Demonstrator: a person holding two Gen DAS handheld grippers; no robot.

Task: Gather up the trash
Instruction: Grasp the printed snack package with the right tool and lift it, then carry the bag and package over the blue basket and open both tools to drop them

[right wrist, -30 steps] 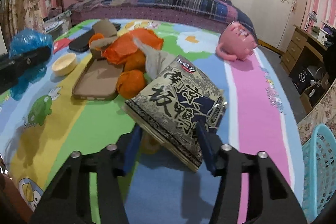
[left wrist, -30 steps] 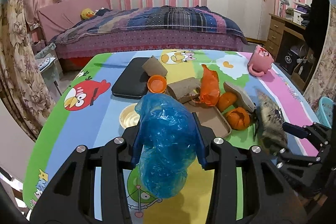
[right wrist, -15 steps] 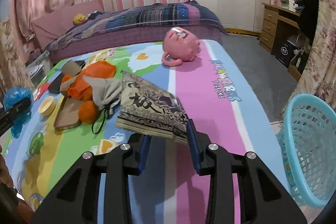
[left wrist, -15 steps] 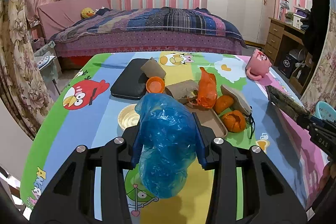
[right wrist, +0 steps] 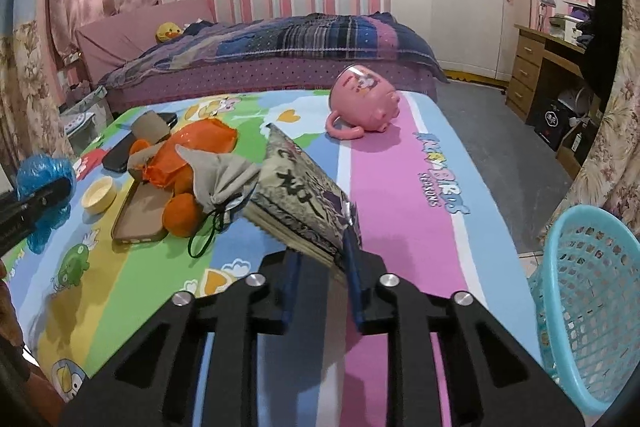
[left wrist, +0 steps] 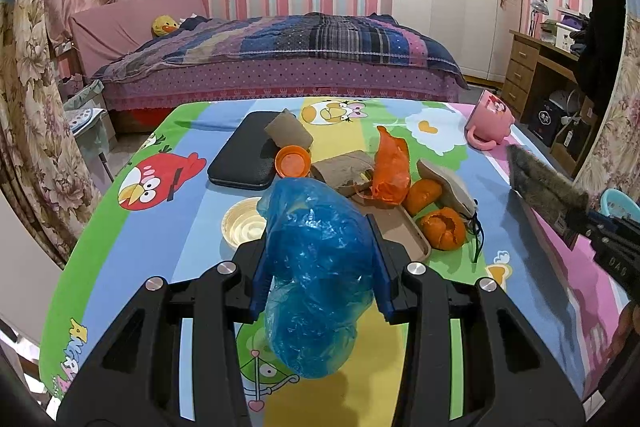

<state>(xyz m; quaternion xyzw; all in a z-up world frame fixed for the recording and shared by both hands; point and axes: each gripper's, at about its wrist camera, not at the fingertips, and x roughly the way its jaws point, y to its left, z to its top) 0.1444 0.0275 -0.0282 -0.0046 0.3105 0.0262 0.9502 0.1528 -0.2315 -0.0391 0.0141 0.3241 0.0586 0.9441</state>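
Observation:
My left gripper (left wrist: 318, 267) is shut on a crumpled blue plastic bag (left wrist: 316, 267) and holds it above the near part of the cartoon tablecloth (left wrist: 132, 227). My right gripper (right wrist: 320, 263) is shut on a flat snack packet with Chinese characters (right wrist: 300, 203), held above the table's right side; the packet also shows at the right of the left wrist view (left wrist: 544, 187). A light blue mesh basket (right wrist: 592, 299) stands on the floor to the right of the table.
On the table lie an orange plastic bag (left wrist: 390, 167), orange peels (left wrist: 442, 229), a grey pouch (right wrist: 224, 179), a brown phone case (right wrist: 138, 215), a black case (left wrist: 248, 157), an orange lid (left wrist: 292, 163), a cream lid (left wrist: 242, 223) and a tipped pink mug (right wrist: 364, 103). A bed stands behind.
My right gripper has lifted the snack packet off the table and swung right, toward the basket side. The left gripper keeps the blue bag almost still.

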